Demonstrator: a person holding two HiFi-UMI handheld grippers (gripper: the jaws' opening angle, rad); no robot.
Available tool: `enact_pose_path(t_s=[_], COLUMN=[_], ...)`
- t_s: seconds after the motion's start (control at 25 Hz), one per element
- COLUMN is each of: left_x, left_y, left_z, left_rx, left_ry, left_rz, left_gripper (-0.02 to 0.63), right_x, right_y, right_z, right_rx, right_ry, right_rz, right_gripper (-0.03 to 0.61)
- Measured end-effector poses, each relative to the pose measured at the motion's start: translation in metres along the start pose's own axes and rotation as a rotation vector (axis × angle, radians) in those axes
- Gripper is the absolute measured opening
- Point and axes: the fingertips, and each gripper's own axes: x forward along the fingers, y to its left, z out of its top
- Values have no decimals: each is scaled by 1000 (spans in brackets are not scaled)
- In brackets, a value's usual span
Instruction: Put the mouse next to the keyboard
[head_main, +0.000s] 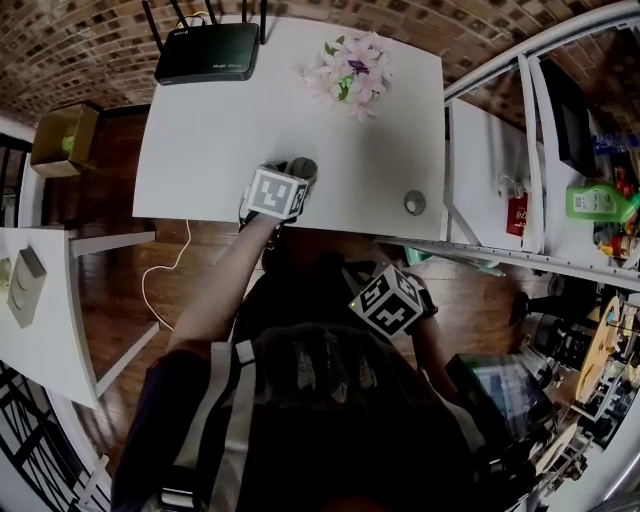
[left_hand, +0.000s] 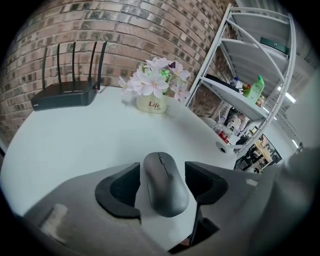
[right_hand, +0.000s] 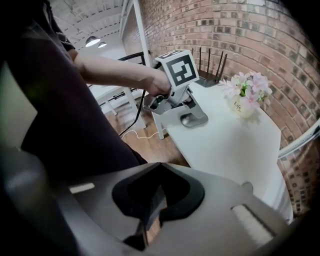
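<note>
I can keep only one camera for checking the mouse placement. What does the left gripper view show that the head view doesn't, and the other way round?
Only the left gripper view: the mouse lying on the white table between the left claw's jaws, which stand apart and clear of its sides; the word Life on the flower pot.
Only the head view: the right claw off the table, in front of the person; a cardboard box at the left.
Both: table, router, flowers, green bottle. Neither shows a keyboard.

Grey mouse (left_hand: 164, 184), white table (left_hand: 75, 145), black router (left_hand: 65, 95), pink flowers (left_hand: 155, 80)
</note>
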Motion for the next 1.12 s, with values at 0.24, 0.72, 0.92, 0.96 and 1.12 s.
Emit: enact_pose_path(t_s=[0.24,0.72,0.92,0.96,1.12], left_x=[12,13,9,9,9], left_y=[-3,14,18,18,22], left_z=[-8,-10,-14,-14,-17], left_rx=[60,-90,-139,-129,-146], left_ry=[81,-4,3,10,24], left_rz=[27,177,203,211,217], left_gripper=[293,284,282,282,284], right_x=[1,-1,1,1,2], right_y=[0,-30,-35,-36,-38], right_z=[-2,-15,-26,-28,-35], right_rx=[33,6,-35,-45,-76], right_ry=[-21,-112,-124,-126,-128], right_rz=[19,91,120,125,150], right_gripper=[6,6,6,6,6])
